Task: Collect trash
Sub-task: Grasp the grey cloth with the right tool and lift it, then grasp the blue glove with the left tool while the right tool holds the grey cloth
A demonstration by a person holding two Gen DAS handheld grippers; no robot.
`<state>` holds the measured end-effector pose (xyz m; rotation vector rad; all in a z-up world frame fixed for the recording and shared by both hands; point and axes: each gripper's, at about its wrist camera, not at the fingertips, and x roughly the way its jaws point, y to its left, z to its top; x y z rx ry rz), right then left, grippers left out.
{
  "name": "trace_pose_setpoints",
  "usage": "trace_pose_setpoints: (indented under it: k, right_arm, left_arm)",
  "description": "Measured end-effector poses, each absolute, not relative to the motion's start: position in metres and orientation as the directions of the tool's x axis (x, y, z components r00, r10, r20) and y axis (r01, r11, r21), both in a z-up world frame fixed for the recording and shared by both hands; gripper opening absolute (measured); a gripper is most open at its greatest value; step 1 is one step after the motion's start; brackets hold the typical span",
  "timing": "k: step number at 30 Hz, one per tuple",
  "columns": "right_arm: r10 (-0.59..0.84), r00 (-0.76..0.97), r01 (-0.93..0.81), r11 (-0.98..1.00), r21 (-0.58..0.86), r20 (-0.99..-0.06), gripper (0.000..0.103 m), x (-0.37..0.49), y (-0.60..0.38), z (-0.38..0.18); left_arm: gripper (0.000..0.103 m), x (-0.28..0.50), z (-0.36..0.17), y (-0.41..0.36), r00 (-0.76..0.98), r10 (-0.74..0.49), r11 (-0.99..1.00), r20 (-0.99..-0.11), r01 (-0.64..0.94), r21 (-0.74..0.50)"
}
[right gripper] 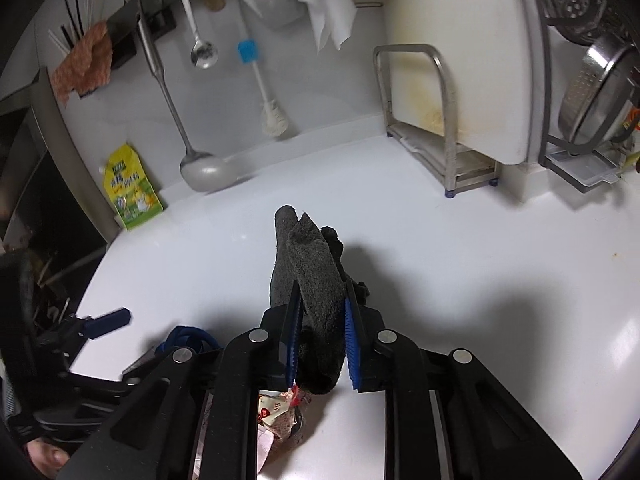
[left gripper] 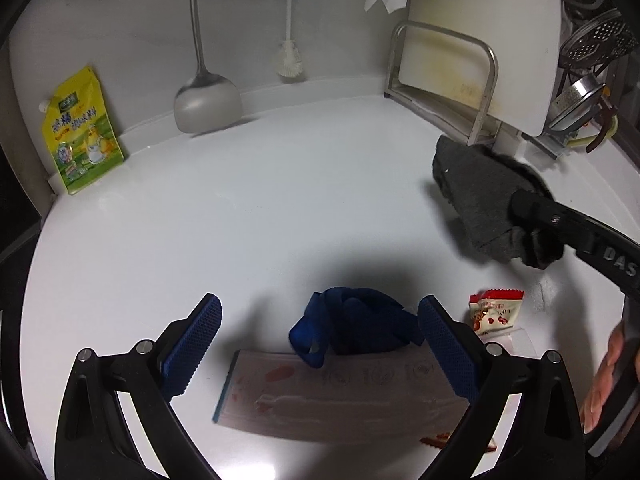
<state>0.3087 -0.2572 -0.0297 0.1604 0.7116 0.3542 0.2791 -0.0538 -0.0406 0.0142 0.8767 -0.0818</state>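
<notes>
My right gripper (right gripper: 320, 300) is shut on a dark grey sock (right gripper: 316, 280), which sticks out forward between the blue pads and hangs above the white counter. In the left wrist view that same grey sock (left gripper: 476, 200) is at the right, held by the right gripper (left gripper: 532, 216). My left gripper (left gripper: 320, 316) stands open low over the counter. Between its fingers lie a crumpled blue strap (left gripper: 352, 328) and a flat clear plastic wrapper (left gripper: 332, 396). A small red and white snack wrapper (left gripper: 496, 310) lies just right of the right finger.
A yellow-green refill pouch (left gripper: 82, 132) leans on the back wall at left. A ladle (left gripper: 206, 102) and a brush (left gripper: 289, 56) hang there. A metal rack (left gripper: 444, 84) with a cutting board stands back right, with a dish rack (right gripper: 588, 120) beyond. A person's fingers (left gripper: 608, 380) show at the right edge.
</notes>
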Motion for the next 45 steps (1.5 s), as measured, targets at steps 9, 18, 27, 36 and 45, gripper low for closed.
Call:
trace_pose_setpoints:
  k: [9,18,27,36,45]
  right_arm:
    - [0.384,0.706,-0.265,0.922,0.281,-0.595,0.018,0.307,-0.26,-0.027]
    - [0.384,0.703,-0.265,0.923,0.28,-0.599,0.018,0.307,-0.26,-0.028]
    - [0.381,0.709,-0.267,0.924,0.275,-0.594,0.018,0.306,-0.258,-0.028]
    - [0.377,0.72,-0.273,0.926,0.261,-0.583,0.018,0.292,-0.257,-0.024]
    - [0.358,0.74,-0.242,0.931,0.272,-0.569,0.018,0.259,-0.272,-0.02]
  left_arm:
    - [0.082,0.292,-0.056,-0.06,0.598,-0.039,0.998,-0.801,0.07,0.004]
    - [0.024,0.298,-0.063,-0.062,0.569,-0.084,0.993,-0.818,0.113,-0.024]
    - [0.012,0.296,-0.044,-0.05,0.631,-0.094,0.994,-0.77,0.101,-0.039]
    - [0.012,0.269,-0.008,-0.035,0.722,-0.084,0.996,-0.687,0.09,-0.027]
    - [0.012,0.224,0.013,-0.029,0.764,-0.095,0.993,-0.638,0.115,-0.011]
